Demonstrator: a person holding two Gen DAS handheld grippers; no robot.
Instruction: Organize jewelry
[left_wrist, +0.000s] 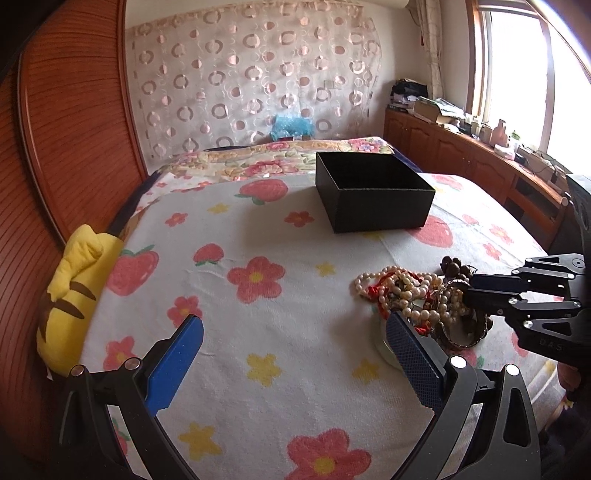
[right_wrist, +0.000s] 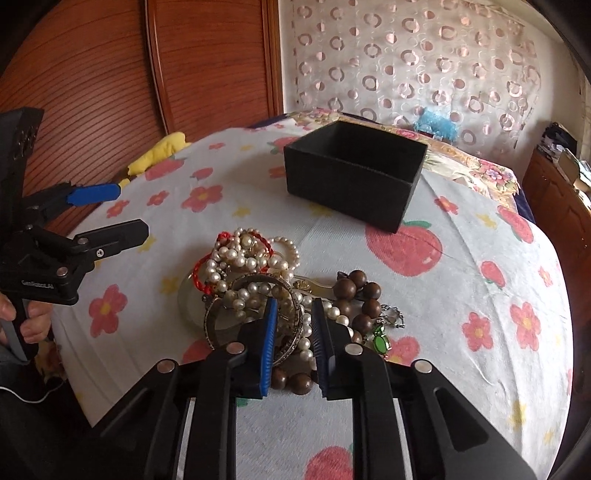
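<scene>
Now pinching engraved metal bangle (right_wrist: 291, 332) with right claw (right_wrist: 293, 325) (for black cardboard box (right_wrist: 354, 177) ahead); left claw (left_wrist: 295, 332) spread, idle.

Tangled jewelry heap (right_wrist: 258, 291): pearl strands, red cord, metal bangles, brown wooden beads (right_wrist: 360, 295), green pendant (right_wrist: 380, 341), lying near. Farther back, open black box (right_wrist: 354, 170), upright.

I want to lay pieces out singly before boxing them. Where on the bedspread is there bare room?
Free: the wide stretch of bedspread between the yellow plush, the black box and the jewelry pile, and the patch right of the pile. Crowded: the pile itself, with the right tool in it.
</scene>
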